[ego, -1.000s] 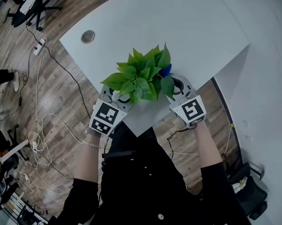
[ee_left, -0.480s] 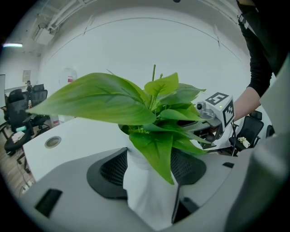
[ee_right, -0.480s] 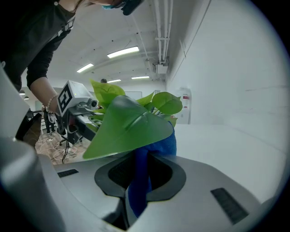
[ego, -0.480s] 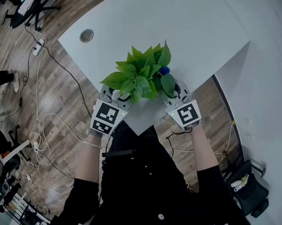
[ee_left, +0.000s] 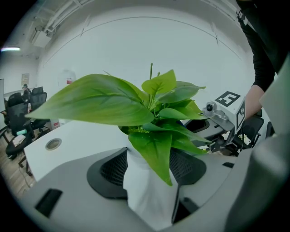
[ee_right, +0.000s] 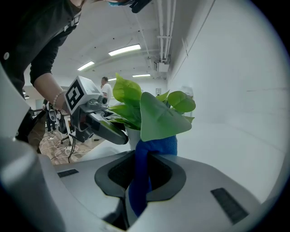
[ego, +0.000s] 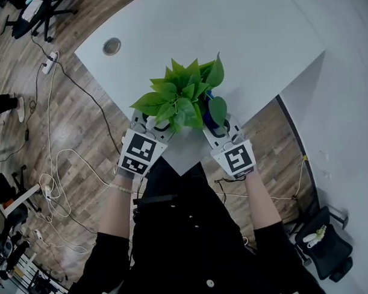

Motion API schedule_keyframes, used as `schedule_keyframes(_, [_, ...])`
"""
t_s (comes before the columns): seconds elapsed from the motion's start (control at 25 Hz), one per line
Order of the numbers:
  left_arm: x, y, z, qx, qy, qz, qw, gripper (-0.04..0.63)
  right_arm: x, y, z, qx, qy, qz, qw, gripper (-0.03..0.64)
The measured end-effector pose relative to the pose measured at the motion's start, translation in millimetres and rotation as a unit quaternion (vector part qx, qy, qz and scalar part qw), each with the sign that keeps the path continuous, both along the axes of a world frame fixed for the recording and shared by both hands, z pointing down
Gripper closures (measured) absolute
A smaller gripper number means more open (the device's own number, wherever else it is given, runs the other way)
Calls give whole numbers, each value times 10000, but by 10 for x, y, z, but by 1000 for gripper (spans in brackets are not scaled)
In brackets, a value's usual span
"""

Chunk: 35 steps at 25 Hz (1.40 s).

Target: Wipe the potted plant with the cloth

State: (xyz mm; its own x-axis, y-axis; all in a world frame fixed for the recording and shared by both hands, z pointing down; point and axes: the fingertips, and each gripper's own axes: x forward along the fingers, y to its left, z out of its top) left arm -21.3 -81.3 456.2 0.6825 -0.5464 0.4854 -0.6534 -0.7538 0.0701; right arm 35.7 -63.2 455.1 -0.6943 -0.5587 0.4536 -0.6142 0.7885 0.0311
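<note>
The right tool (ee_right: 142, 174) has slid inward, pinching fuzzy blue cloth (ee_right: 158, 146) by glossy leaves (ee_right: 158, 120); left tool (ee_left: 149, 170) clamps the white pot (ee_left: 145, 199).

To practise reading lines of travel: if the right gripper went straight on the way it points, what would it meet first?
Most likely the large leaf just ahead of its blue cloth; depth is unclear.

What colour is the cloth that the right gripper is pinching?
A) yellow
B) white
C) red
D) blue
D: the right gripper view shows the right gripper with its jaws closed on a blue cloth, which bunches up just past them.
</note>
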Motion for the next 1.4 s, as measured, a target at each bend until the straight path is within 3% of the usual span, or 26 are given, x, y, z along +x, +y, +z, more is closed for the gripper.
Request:
schedule_keyframes(0.6, [2, 10, -2, -46, 80, -2, 10000, 310, -217, 223, -26, -247, -264, 254, 9990, 532])
schedule_keyframes(0.92, [34, 132, 29, -134, -35, 325, 9994, 310, -143, 167, -32, -376, -295, 615, 9970, 532])
schedule_keyframes(1.24, [-303, 126, 105, -255, -162, 349, 9989, 291, -28, 75, -3, -327, -243, 869, 9954, 532])
schedule_keyframes(1.4, [-388, -17, 92, -180, -255, 599, 9977, 264, 17, 29, 8, -335, -198, 939, 9948, 532])
